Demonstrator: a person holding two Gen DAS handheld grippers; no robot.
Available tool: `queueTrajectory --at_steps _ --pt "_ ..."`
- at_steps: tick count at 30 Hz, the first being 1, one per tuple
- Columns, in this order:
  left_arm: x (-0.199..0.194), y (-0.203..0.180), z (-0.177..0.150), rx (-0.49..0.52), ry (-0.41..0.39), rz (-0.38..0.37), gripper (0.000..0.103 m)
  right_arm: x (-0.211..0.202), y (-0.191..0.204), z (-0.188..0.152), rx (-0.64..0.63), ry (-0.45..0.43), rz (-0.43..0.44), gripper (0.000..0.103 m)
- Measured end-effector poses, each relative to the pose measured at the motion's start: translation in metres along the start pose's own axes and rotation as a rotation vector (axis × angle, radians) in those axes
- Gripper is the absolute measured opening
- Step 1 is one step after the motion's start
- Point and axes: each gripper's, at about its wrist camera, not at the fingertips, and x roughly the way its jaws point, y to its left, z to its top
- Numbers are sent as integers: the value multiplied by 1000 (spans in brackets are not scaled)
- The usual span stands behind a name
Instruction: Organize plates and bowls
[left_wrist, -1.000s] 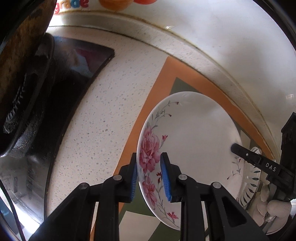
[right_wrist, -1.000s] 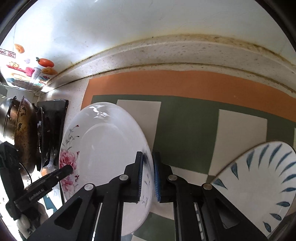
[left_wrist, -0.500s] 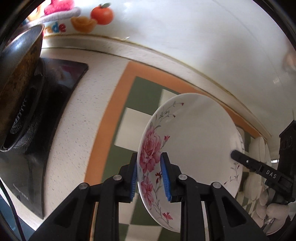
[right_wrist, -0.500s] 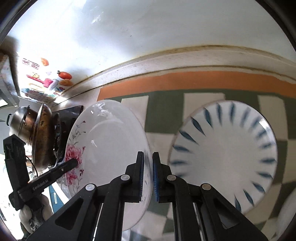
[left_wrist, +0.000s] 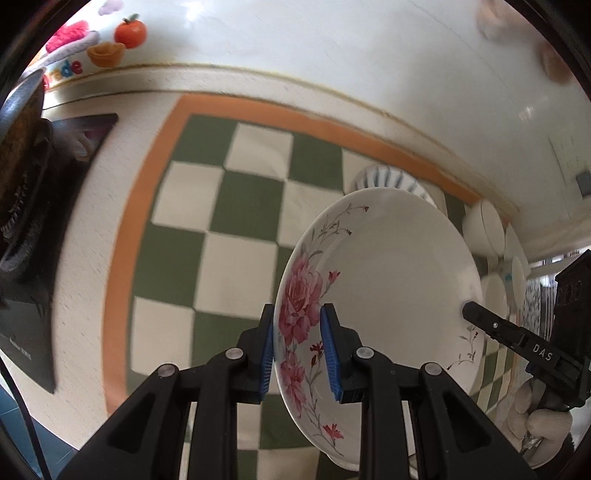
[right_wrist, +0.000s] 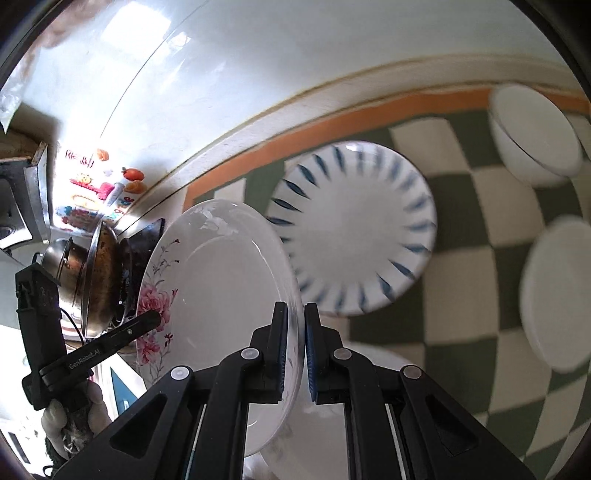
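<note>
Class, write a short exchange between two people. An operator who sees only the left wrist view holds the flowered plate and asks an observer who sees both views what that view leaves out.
Operator: My left gripper clamps the flowered plate. I see only one finger of the right gripper. Does it grip too?
Observer: Yes. Its two pads sit on either side of the opposite rim, shut on it.
Operator: What is the ribbed dish half hidden behind my plate?
Observer: It is a white plate with blue leaf marks. It lies flat on the checked mat with nothing on it.
</note>
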Motion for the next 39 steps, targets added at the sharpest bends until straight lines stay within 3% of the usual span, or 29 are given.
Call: queueTrajectory --at_steps 9,16,25,32,39 --pt "36 -30 -46 44 101 -9 21 -9 -63 -48 92 28 -6 11" --pt "57 -49 -74 119 142 32 21 -12 -102 -80 145 47 8 11" --pt "62 -62 -86 146 149 68 21 -11 -118 -105 133 70 -7 11" --pt "66 -70 -90 182 148 119 21 -9 -112 -105 98 84 -32 11" --pt "71 -73 -92 180 148 115 21 -12 -110 -104 85 85 -35 11"
